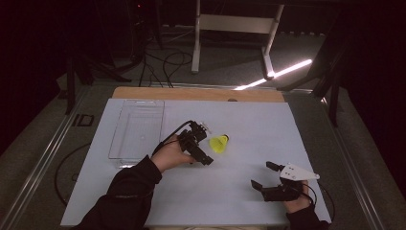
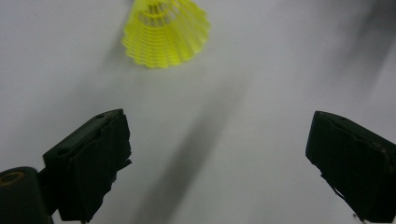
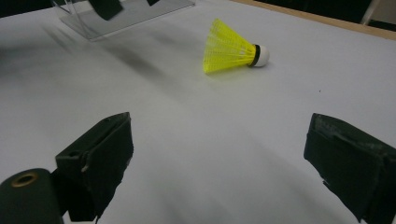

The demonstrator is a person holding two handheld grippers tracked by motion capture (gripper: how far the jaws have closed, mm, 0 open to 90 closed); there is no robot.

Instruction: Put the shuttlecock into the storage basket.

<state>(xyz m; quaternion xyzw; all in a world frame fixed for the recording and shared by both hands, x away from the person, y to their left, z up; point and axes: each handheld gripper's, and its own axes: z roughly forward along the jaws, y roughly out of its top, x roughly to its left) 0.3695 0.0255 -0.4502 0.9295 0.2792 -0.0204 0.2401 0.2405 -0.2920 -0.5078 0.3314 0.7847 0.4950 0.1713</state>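
A yellow shuttlecock (image 1: 220,143) with a white cork tip lies on its side near the middle of the white table cover. My left gripper (image 1: 208,143) is just left of it, open, with the shuttlecock's skirt (image 2: 166,32) ahead of the jaws and nothing between them (image 2: 219,135). My right gripper (image 1: 262,174) rests near the front right of the table, open and empty (image 3: 219,135). From there the shuttlecock (image 3: 231,46) lies well ahead, with its cork pointing right.
A clear plastic tray (image 1: 136,127) sits at the back left of the white cover (image 1: 249,120), and its corner (image 3: 116,14) shows in the right gripper view. A wooden table edge (image 1: 191,93) runs along the far side. Beyond it are cables and a stand's legs on the floor.
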